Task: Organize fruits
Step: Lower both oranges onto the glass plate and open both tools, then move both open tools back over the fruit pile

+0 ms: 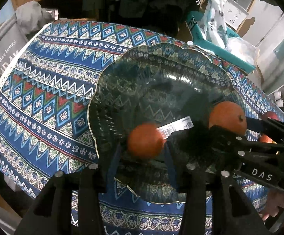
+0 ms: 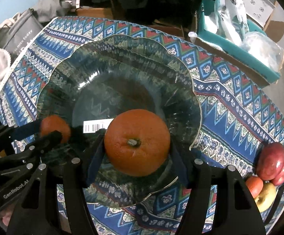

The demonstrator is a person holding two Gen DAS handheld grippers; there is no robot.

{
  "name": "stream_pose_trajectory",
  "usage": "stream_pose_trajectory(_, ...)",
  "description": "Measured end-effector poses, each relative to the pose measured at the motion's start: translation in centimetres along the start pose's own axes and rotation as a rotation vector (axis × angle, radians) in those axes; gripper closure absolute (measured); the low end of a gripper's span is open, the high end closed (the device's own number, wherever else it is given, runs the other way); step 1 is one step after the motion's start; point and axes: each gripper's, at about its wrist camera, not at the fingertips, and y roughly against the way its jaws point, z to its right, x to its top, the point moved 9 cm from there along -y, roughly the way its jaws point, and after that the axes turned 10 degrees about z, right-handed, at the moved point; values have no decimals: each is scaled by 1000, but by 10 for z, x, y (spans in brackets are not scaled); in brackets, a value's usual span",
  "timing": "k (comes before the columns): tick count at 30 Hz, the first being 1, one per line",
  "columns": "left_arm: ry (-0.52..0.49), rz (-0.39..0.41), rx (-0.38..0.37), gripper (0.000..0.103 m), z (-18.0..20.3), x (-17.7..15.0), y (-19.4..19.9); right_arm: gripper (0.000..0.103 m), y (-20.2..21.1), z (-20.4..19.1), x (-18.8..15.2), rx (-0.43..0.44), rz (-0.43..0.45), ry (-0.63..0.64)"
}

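Note:
A scalloped glass plate (image 1: 122,74) (image 2: 183,90) with a barcode sticker lies on the patterned tablecloth. My left gripper (image 1: 144,146) is shut on a small orange (image 1: 145,141) over the plate's near side; that orange also shows in the right wrist view (image 2: 53,126). My right gripper (image 2: 137,148) is shut on a large orange (image 2: 137,142) low over the plate; it shows in the left wrist view (image 1: 228,117) as well.
Two red apples (image 2: 273,161), a small orange fruit (image 2: 254,186) and a yellow apple (image 2: 266,195) lie on the cloth right of the plate. A teal box (image 2: 240,45) with plastic bags and grey bags (image 2: 20,33) stand beyond the table's far edge.

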Motion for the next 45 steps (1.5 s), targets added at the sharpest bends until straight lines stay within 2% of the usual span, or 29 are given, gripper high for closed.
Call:
stream_pose_trajectory(2,-6,4,7,38,1,1,1,37,0,2,0,-3,3,-4)
stream_pose_trajectory(9,-28,3,5,38,5,1,7,35,22,7,17,3,82,-30)
stream_pose_trajectory(21,-51,111,-16,38,19,28,50,35,79,28,40,-49,222,-85)
stream_pose_trajectory(31,-81,204,-43,36,41,45,89,34,138,34,50,-95,352,-68)
stream_pose_trajectory(42,-124,283,-62,25,63,56,124,33,190,46,47,-108,448,-109)
stream_pose_trajectory(45,-133,297,-65,25,69,57,131,28,203,51,44,-128,475,-106)
